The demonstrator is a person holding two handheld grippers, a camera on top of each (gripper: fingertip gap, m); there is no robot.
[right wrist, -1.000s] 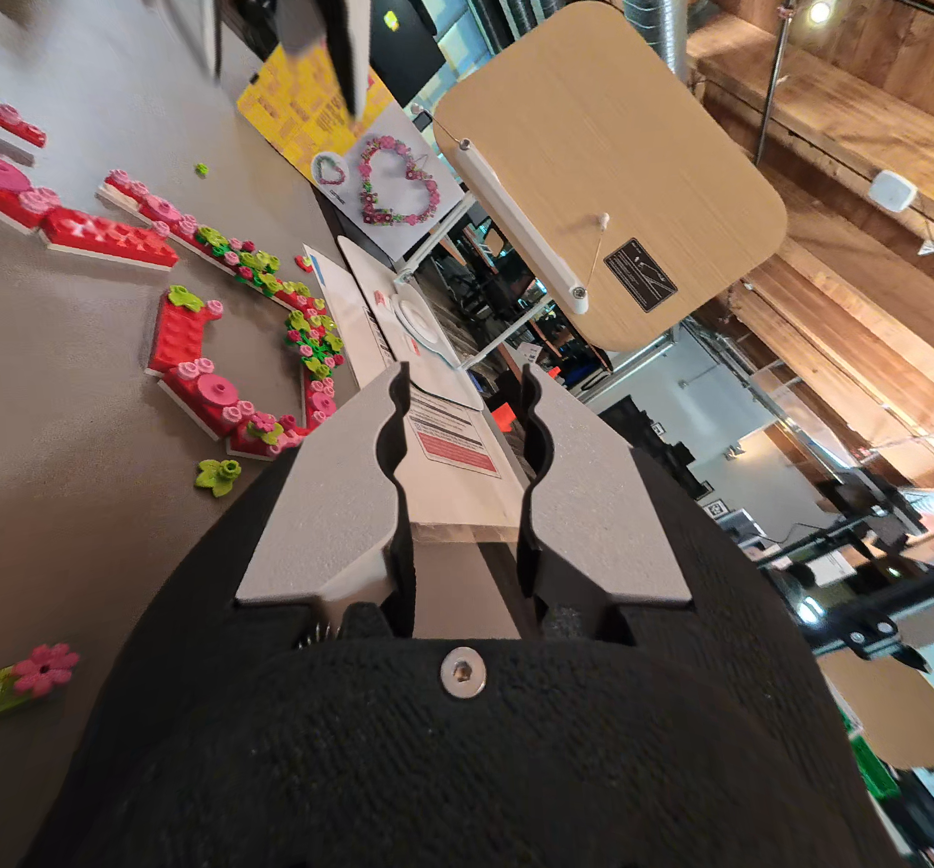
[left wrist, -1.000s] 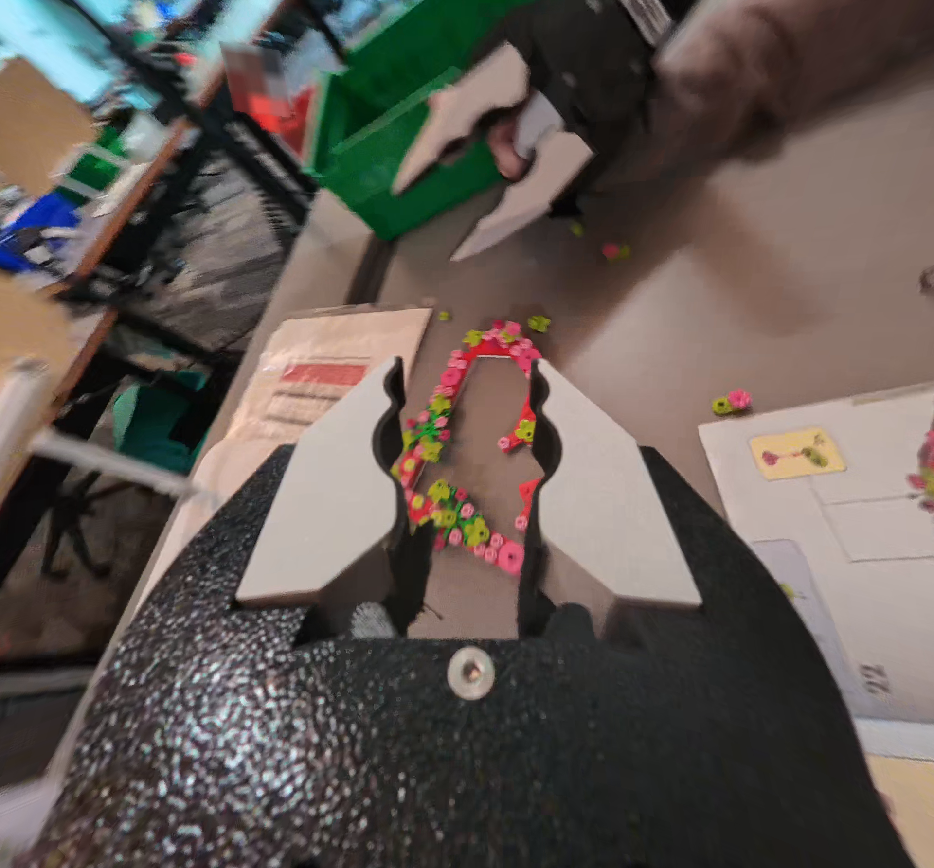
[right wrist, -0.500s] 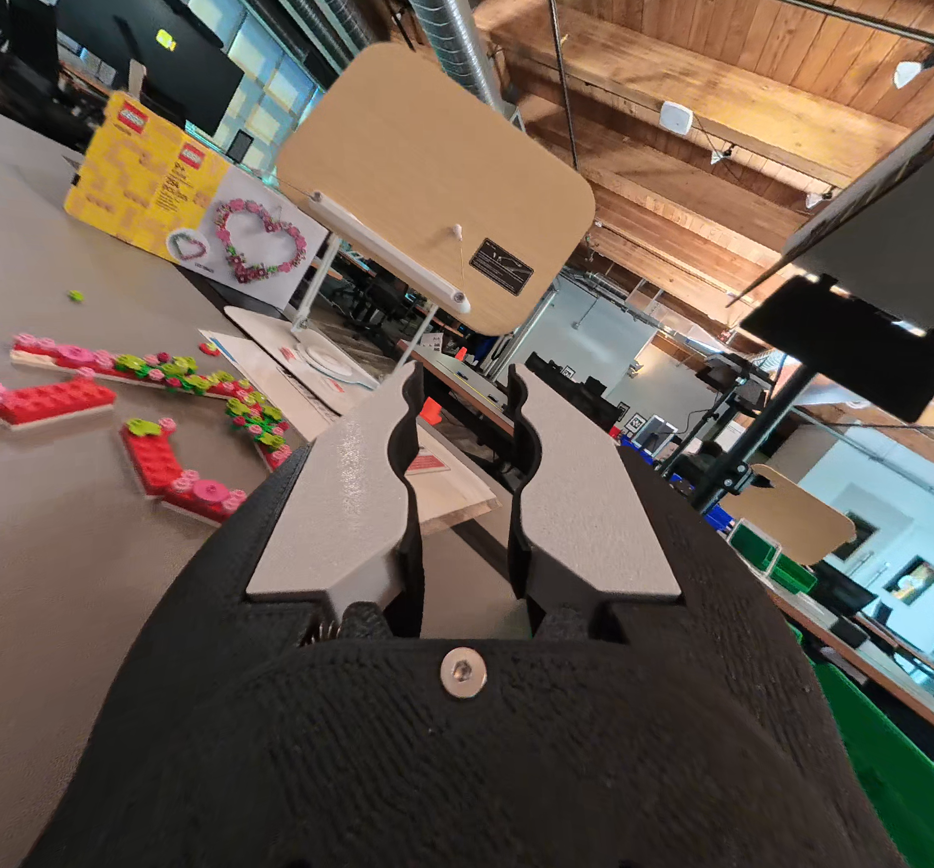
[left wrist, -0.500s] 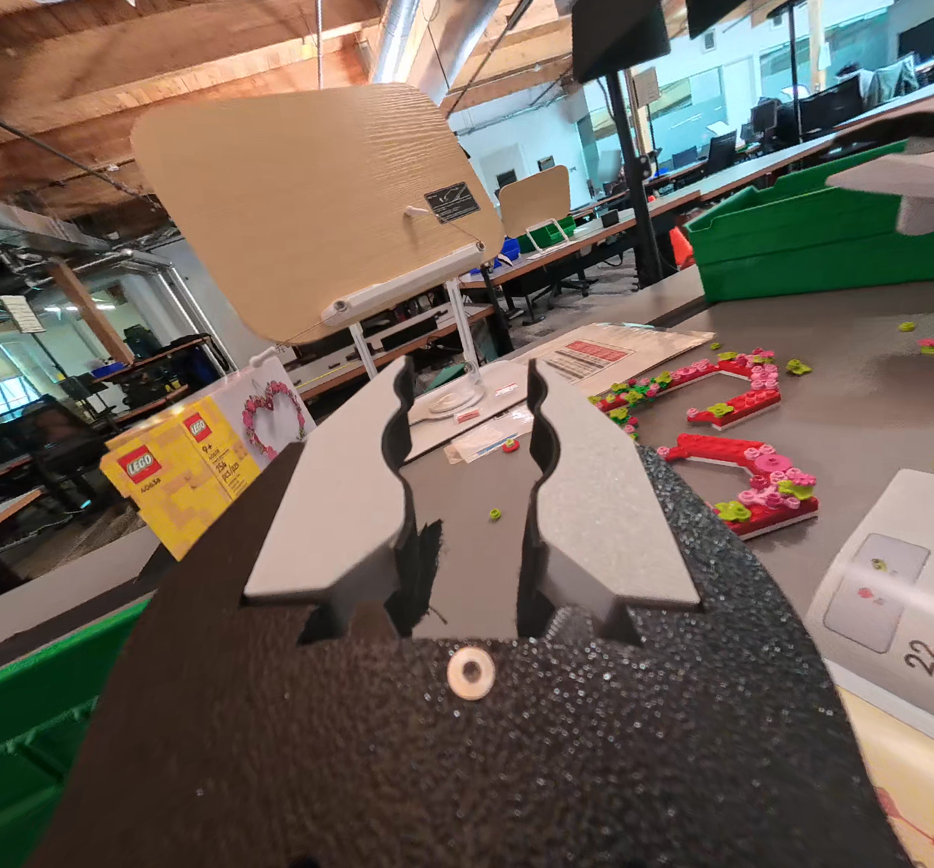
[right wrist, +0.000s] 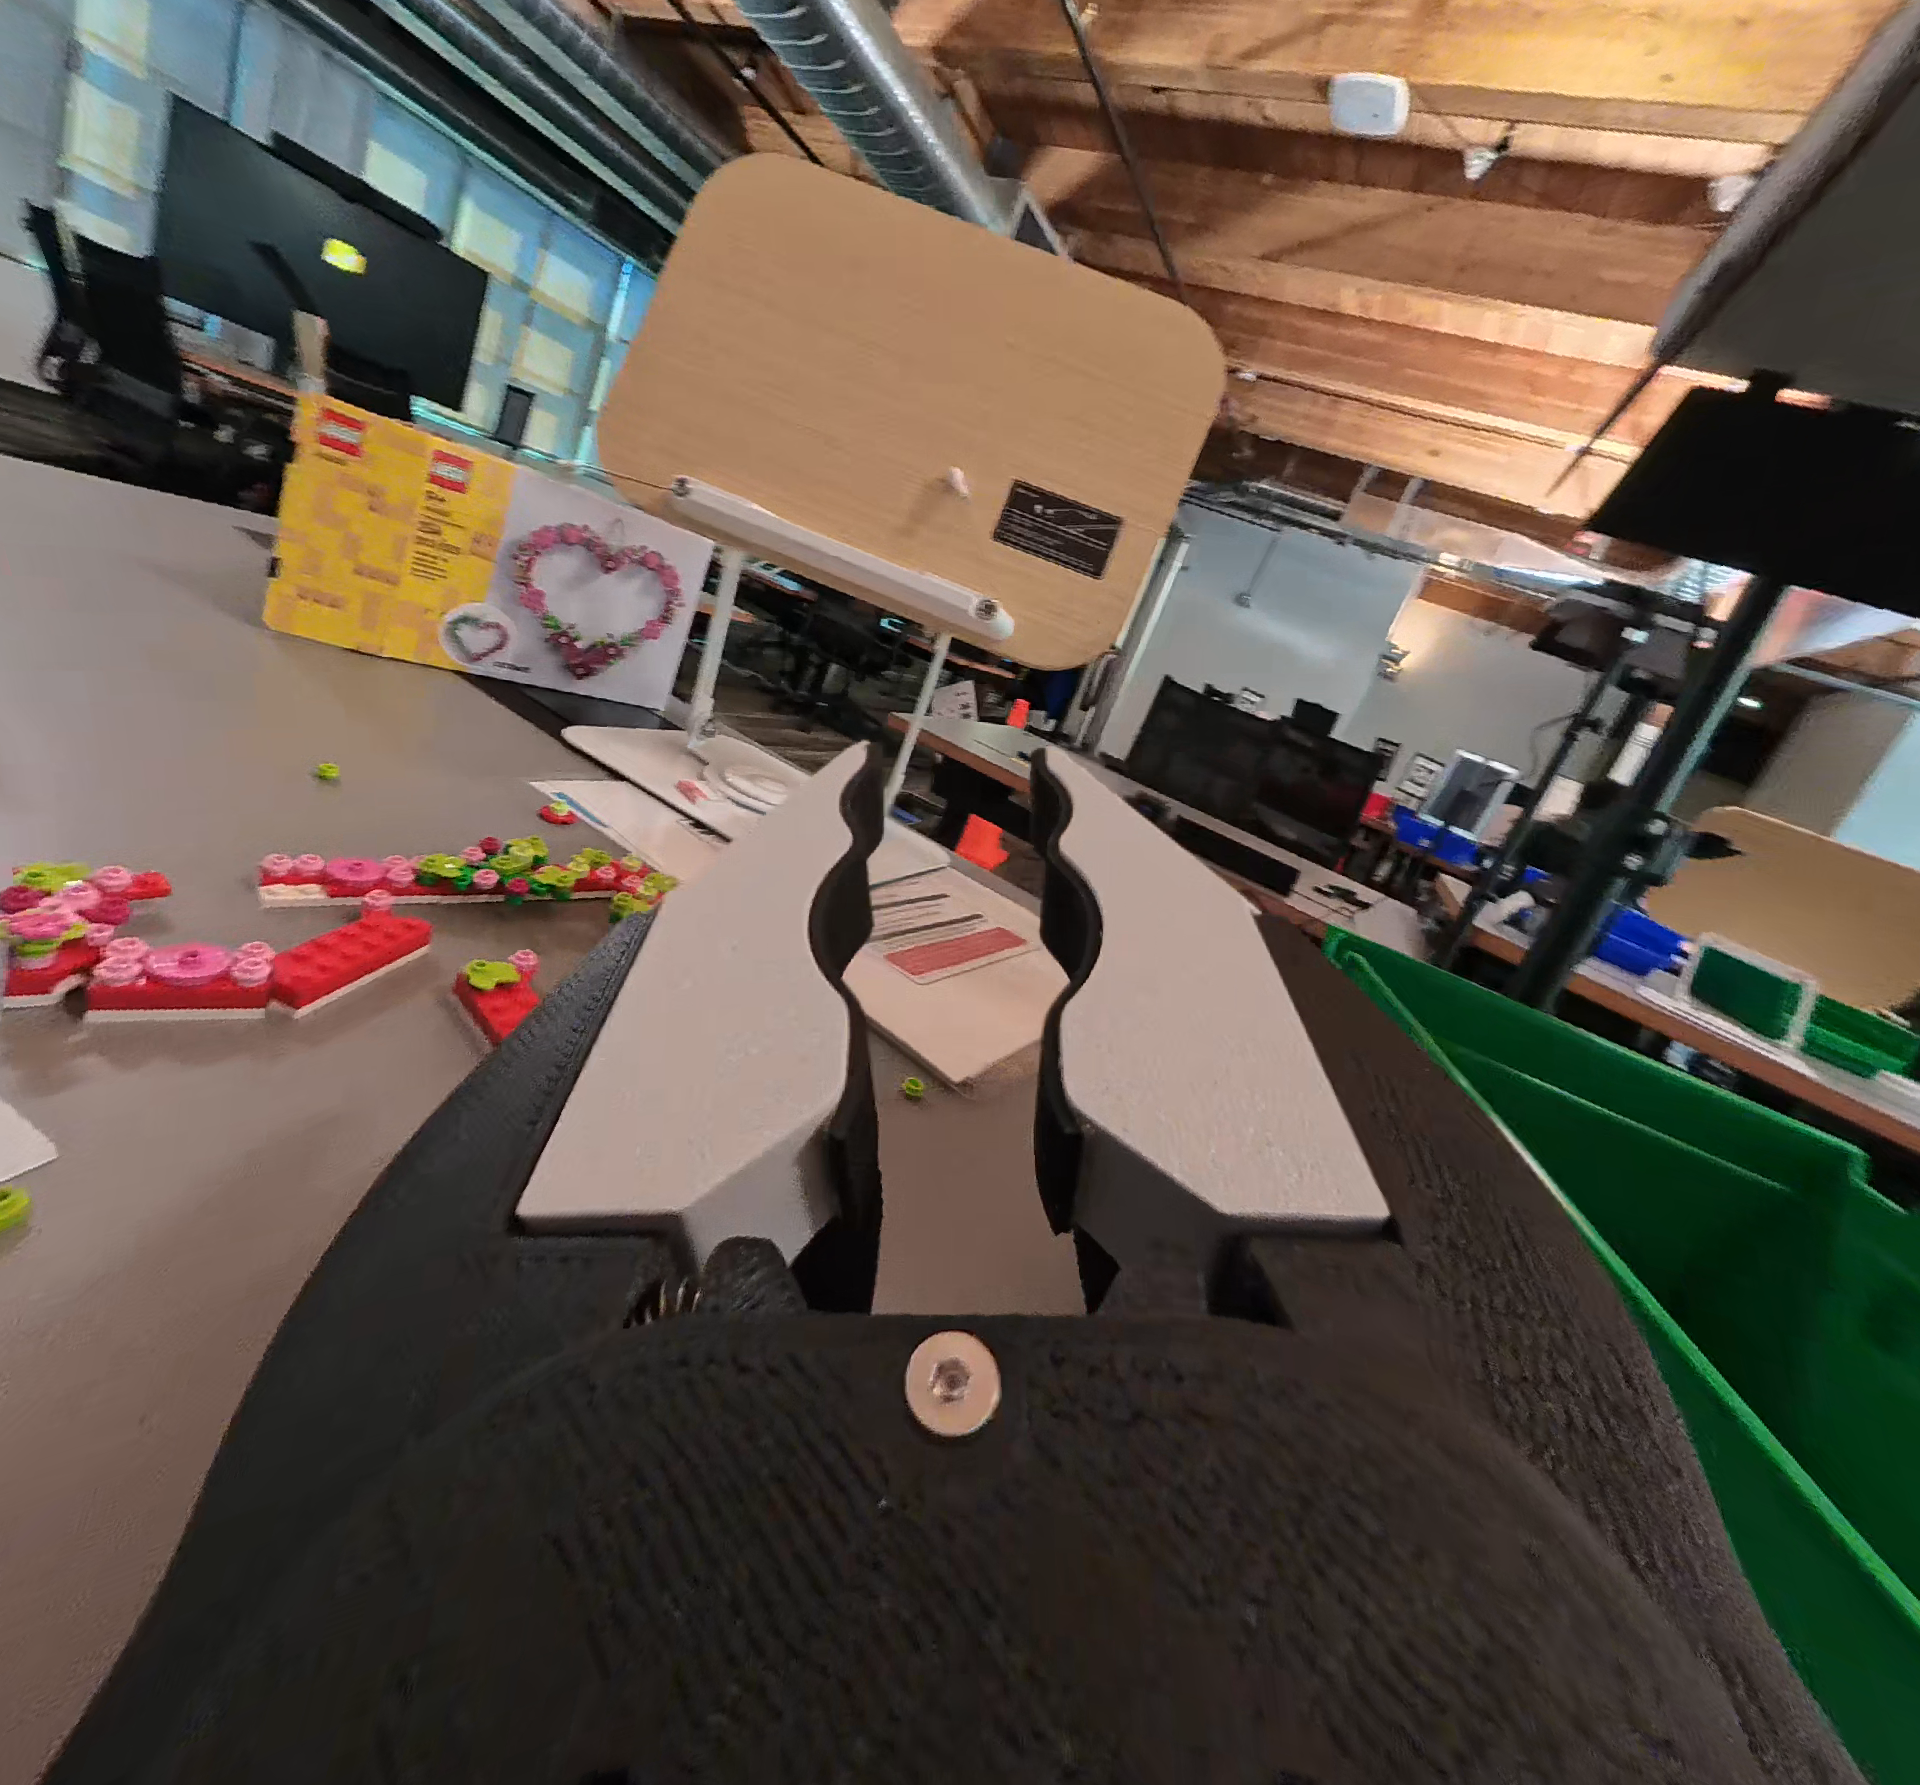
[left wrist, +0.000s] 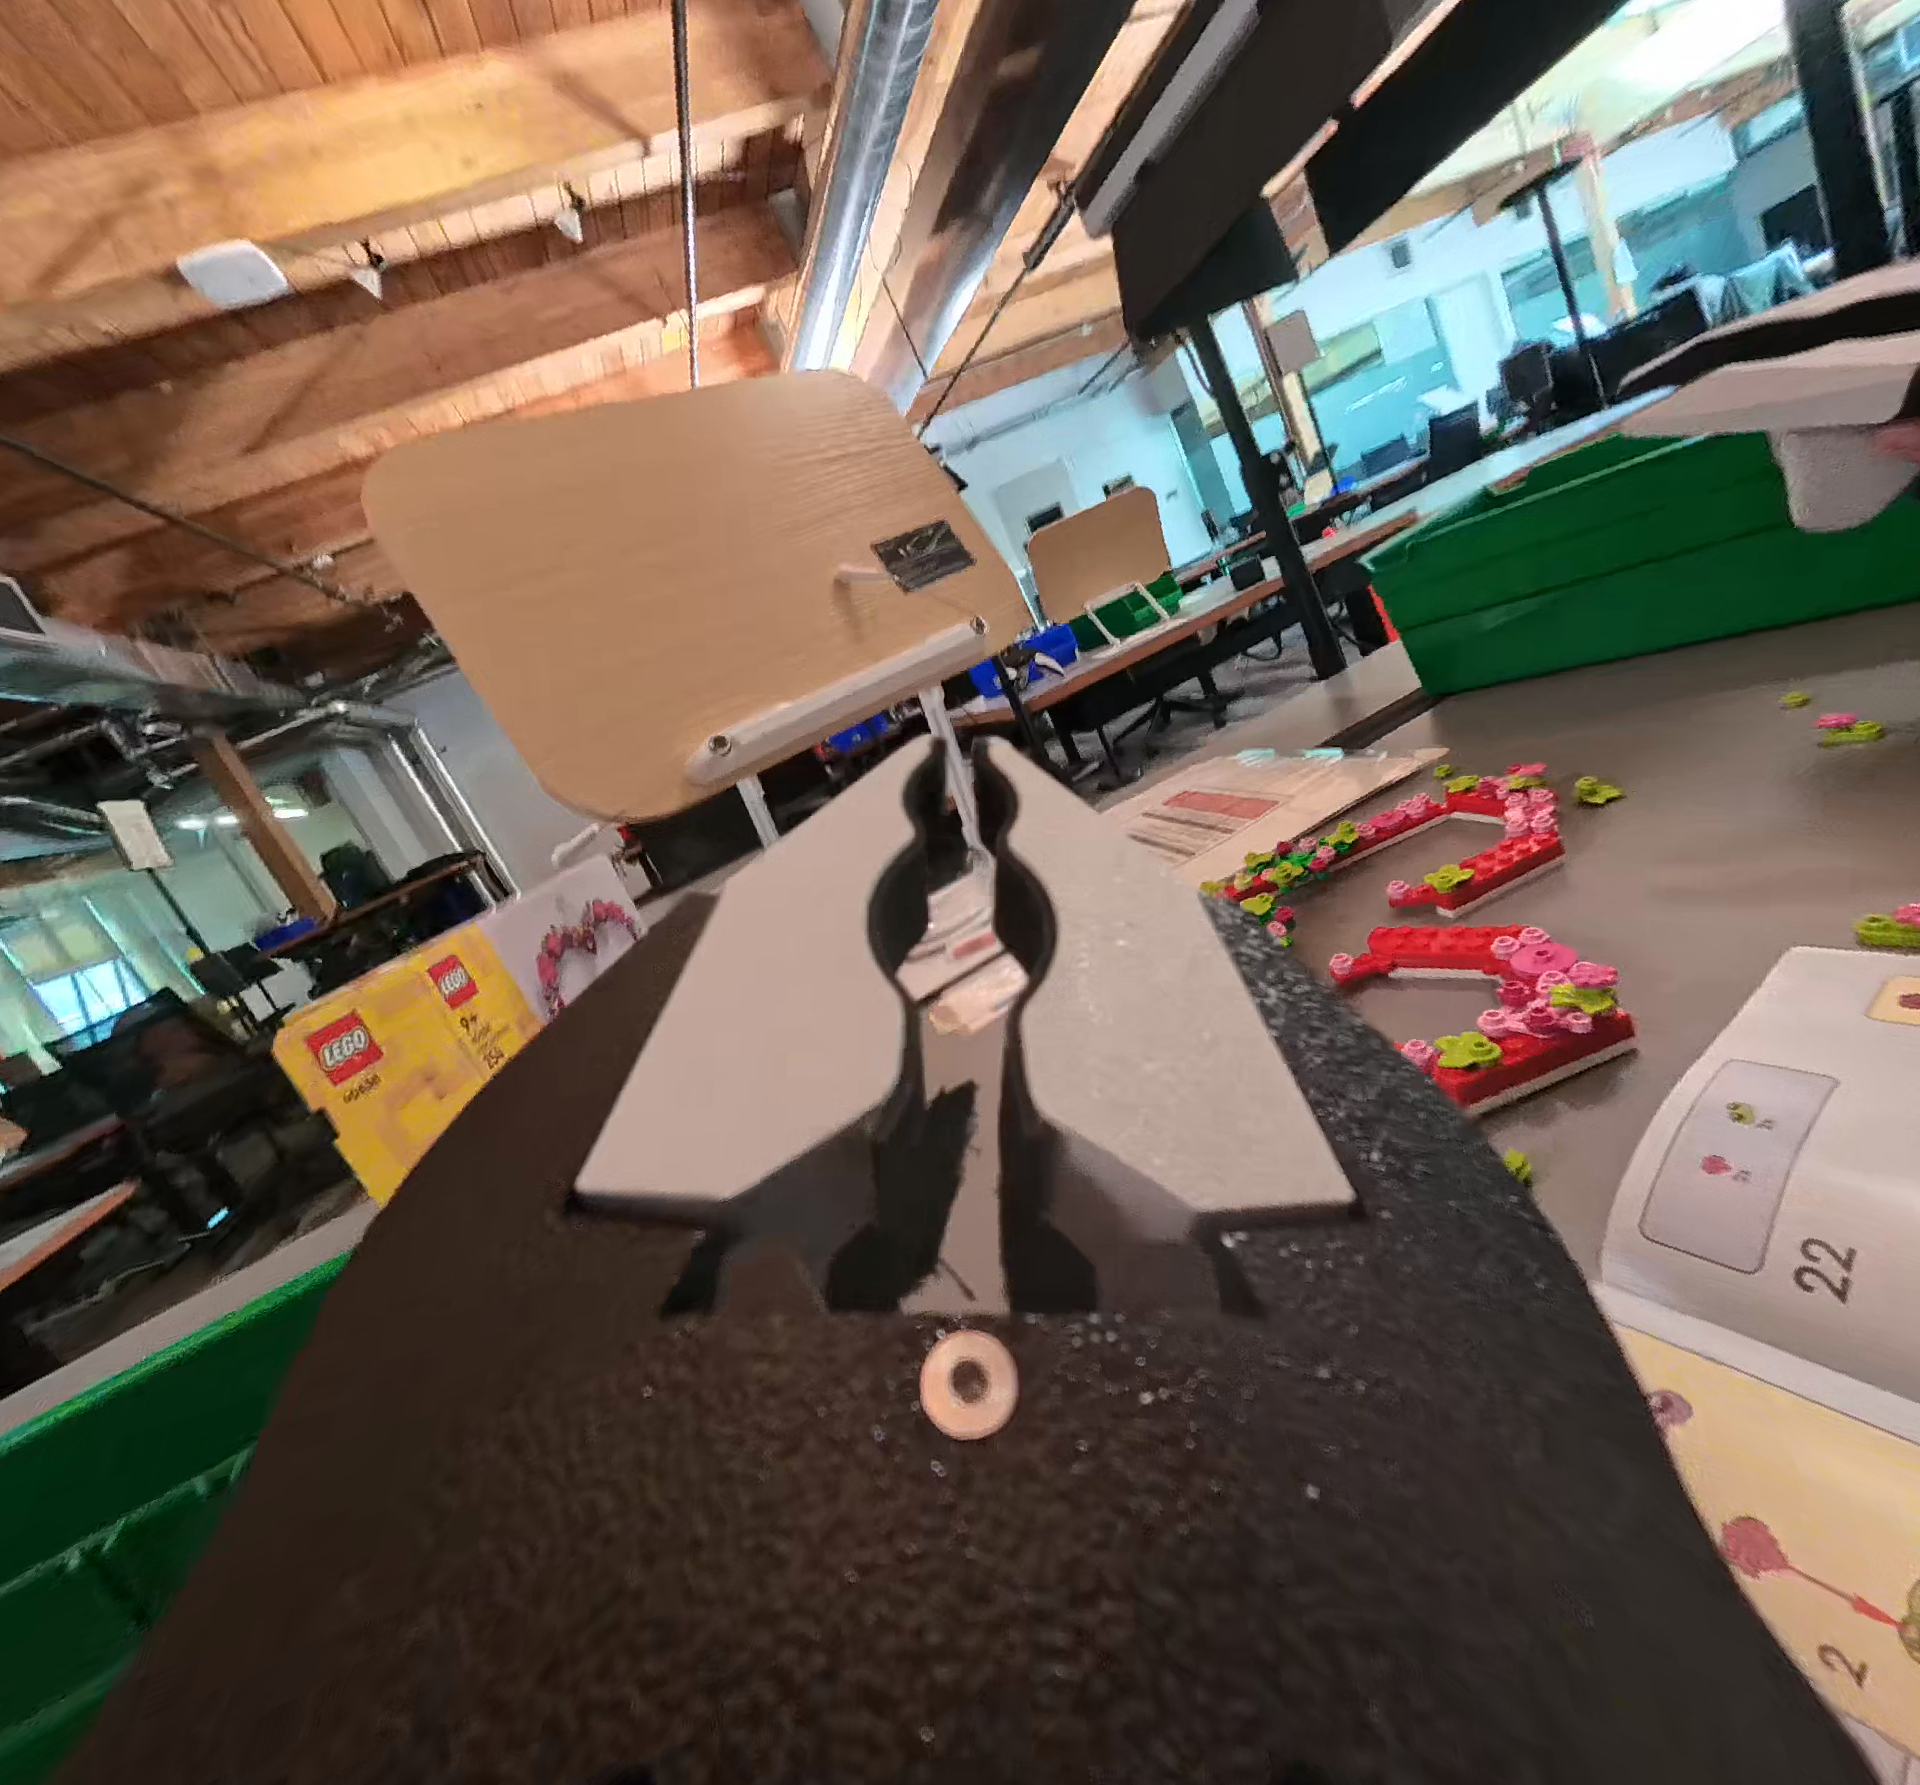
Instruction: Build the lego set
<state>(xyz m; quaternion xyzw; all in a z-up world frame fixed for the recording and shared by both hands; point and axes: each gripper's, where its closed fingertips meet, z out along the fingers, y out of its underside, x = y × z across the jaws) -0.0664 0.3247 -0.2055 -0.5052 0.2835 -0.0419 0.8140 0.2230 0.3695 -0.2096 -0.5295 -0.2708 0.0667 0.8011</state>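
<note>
Grey fingers (left wrist: 821, 997) are seen nearest in the left wrist view, and on the left gripper (left wrist: 961, 764) they are drawn almost together at the tips, with only a thin slit left and nothing pinched. On the right gripper (right wrist: 951, 769) a clear gap is kept, and nothing is held there either.

Just beyond, on the grey bench (right wrist: 156, 696), the lego set is laid out in parts: a red heart section (left wrist: 1496, 1008) topped with pink and lime flowers sits beside the instruction booklet (left wrist: 1766, 1143), and a longer flowered strip (right wrist: 457, 873) is spread a little farther off. Loose studs, such as a lime stud (right wrist: 912, 1088), are scattered around.

These sections are judged light and rigid, but the joints are likely brittle and the tiny flowers easily knocked off; a grip across the bare red plate edges is advised, not across the blossoms. Small slick studs could well be squirted out of the fingers.

Farther back, a wooden book stand (right wrist: 914, 405) and the yellow box (right wrist: 395, 540) are standing. A green bin (right wrist: 1662, 1216) is cut off at the right edge, its contents unseen. Part of the near heart section is hidden behind the left gripper's body.
</note>
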